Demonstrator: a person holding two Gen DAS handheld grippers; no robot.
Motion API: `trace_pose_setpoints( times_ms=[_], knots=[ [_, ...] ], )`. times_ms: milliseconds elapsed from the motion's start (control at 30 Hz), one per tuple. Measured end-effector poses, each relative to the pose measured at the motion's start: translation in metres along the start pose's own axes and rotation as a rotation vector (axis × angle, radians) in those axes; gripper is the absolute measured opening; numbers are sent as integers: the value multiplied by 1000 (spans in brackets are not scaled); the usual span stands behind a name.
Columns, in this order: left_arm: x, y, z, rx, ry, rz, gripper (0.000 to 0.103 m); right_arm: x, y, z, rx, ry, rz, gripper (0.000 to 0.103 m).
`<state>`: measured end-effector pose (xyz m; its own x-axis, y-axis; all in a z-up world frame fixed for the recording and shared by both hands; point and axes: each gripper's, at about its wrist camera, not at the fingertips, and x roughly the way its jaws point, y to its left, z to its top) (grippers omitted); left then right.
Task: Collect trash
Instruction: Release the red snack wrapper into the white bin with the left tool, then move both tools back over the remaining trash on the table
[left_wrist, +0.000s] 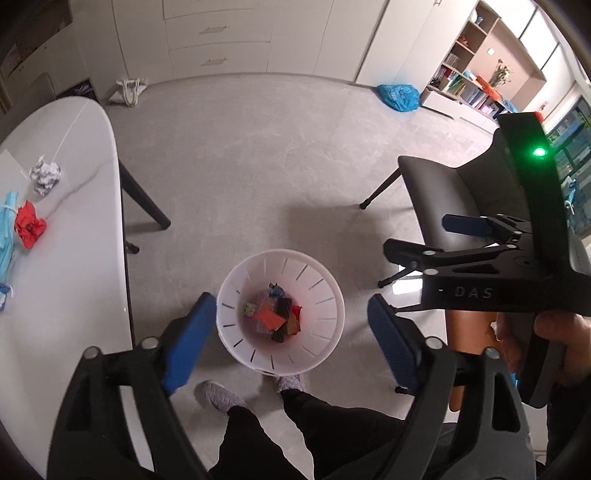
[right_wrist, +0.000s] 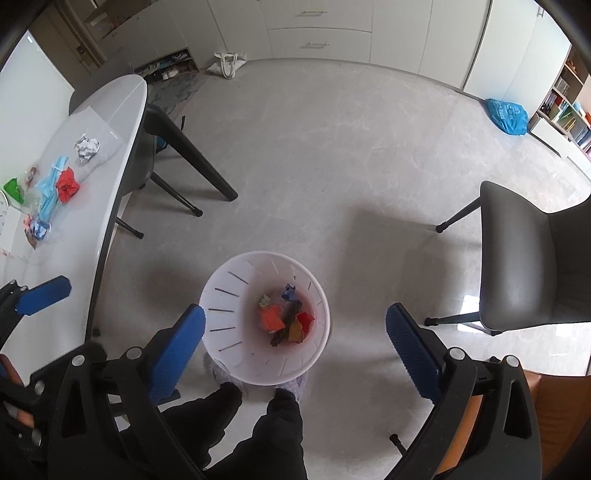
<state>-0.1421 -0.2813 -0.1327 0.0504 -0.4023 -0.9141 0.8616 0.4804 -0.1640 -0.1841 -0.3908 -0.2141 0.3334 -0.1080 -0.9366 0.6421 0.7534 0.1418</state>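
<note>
A white slotted bin (left_wrist: 325, 280) (right_wrist: 221, 295) stands on the floor and holds several pieces of coloured trash (left_wrist: 277, 314) (right_wrist: 288, 317). My left gripper (left_wrist: 291, 343) hangs open straight above it, with nothing between its blue pads. My right gripper (right_wrist: 295, 350) is also open and empty over the bin; in the left wrist view it shows at the right (left_wrist: 424, 240). On the white table (left_wrist: 74, 277) (right_wrist: 103, 110) lie a crumpled white paper (left_wrist: 45, 175) (right_wrist: 86, 147), a red wad (left_wrist: 29, 225) (right_wrist: 67, 188), a blue mask (left_wrist: 7, 236) (right_wrist: 50, 188) and a green scrap (right_wrist: 14, 188).
A dark chair (left_wrist: 443, 184) (right_wrist: 517, 258) stands to the right of the bin. The person's legs and shoes (left_wrist: 258, 424) are just behind the bin. A blue plastic bag (left_wrist: 399, 96) (right_wrist: 506, 114) and a white tote (left_wrist: 127, 92) lie by the far cabinets.
</note>
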Motion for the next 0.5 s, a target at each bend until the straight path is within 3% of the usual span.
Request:
trace_pose_setpoints(
  times_ms=[133,500],
  knots=[
    [-3,-4,2,17,-8,21,91,0,-3,0,0,-1,10,98],
    [-20,14,3,-34,-47,74,91,-8,14,10,-39,-24,44,98]
  ],
)
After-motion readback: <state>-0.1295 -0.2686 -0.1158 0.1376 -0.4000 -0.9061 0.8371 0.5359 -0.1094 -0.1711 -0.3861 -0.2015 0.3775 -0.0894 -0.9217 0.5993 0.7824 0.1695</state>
